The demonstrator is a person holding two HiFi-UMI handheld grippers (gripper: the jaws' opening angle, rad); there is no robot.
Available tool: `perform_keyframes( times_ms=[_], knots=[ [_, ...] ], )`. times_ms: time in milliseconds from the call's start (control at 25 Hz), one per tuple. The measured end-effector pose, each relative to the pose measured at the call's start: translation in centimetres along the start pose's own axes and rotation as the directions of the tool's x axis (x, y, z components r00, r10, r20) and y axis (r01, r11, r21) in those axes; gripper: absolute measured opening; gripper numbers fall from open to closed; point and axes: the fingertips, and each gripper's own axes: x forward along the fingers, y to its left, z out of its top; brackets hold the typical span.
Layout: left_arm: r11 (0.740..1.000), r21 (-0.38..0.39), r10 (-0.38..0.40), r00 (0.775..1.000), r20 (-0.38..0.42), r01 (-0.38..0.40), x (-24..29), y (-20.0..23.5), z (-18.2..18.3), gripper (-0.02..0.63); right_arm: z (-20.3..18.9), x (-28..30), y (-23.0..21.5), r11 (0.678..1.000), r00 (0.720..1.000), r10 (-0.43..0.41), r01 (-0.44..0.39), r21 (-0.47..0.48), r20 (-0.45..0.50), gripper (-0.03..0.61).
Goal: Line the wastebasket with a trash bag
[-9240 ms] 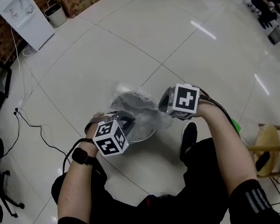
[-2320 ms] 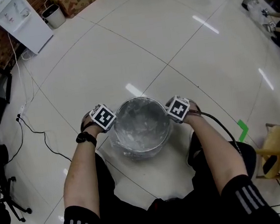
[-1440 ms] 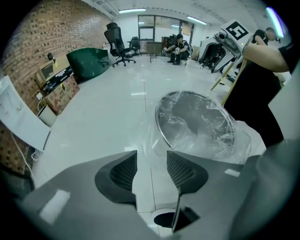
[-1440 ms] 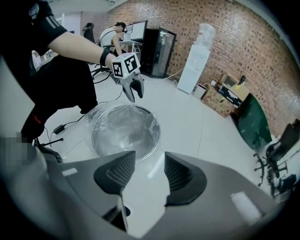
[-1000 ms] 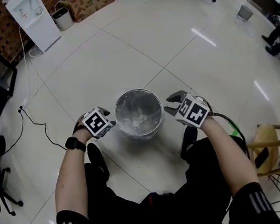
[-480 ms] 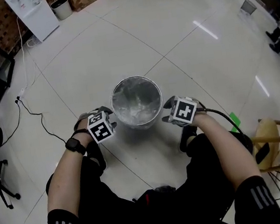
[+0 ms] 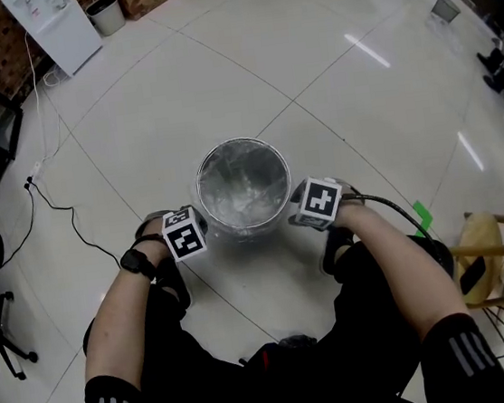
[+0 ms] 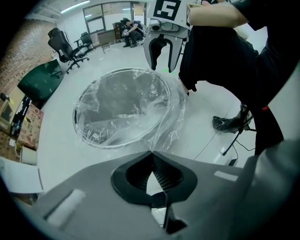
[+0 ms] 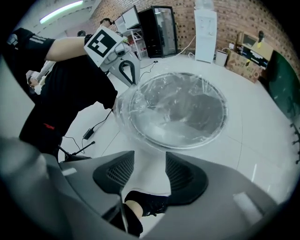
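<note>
Well, in the head view I count one round wastebasket (image 7: 202,191), with one clear, crinkled trash bag (image 7: 243,188) lining it and folded over the rim. It sits between my two grippers, with the left gripper (image 7: 186,233) and the right gripper (image 7: 314,205) each just beside it. In the left gripper view the jaws are pressed together, tips at the bag's hanging film; I cannot tell whether any is caught. In the right gripper view the jaws have just been opening and stand apart with nothing between them, the basket just ahead.
</note>
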Motion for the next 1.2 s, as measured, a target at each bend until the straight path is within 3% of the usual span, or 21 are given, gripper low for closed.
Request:
perform_keyframes(
  times_ms=[240, 440, 720, 840, 1000, 1200],
  knots=[
    [0.999, 0.0, -0.034, 0.999, -0.006, 0.034, 0.6, -0.4, 0.1, -0.007, -0.6, 1.8, -0.2, 0.979, 0.994, 0.086, -0.096, 0.18, 0.06, 0.219],
    [0.999, -0.033, -0.043, 0.999, 0.01, 0.044, 1.3, 0.3, 0.0, -0.006, -0.7, 3.5, 0.1, 0.967, 0.99, 0.122, -0.135, 0.214, 0.073, 0.219],
    [0.977, -0.213, 0.025, 0.996, 0.086, -0.006, 3.1, 3.1, -0.8, -0.006, -1.1, 5.2, -0.4, 0.956, 0.989, 0.123, -0.14, 0.258, 0.082, 0.219],
    [0.959, -0.283, 0.052, 0.995, 0.088, -0.025, 4.0, 4.0, -1.4, -0.005, -1.2, 5.8, -0.5, 0.956, 0.99, 0.117, -0.134, 0.261, 0.08, 0.219],
    [0.934, -0.356, 0.051, 0.998, 0.045, -0.032, 5.3, 4.5, -3.0, 0.042, -1.0, 6.3, -0.7, 0.963, 0.992, 0.102, -0.118, 0.242, 0.078, 0.222],
    [0.937, -0.349, 0.008, 1.0, -0.022, -0.015, 5.8, 4.2, -4.6, 0.075, -0.8, 5.5, 0.2, 0.983, 0.992, 0.126, -0.127, 0.132, 0.019, 0.229]
  ],
)
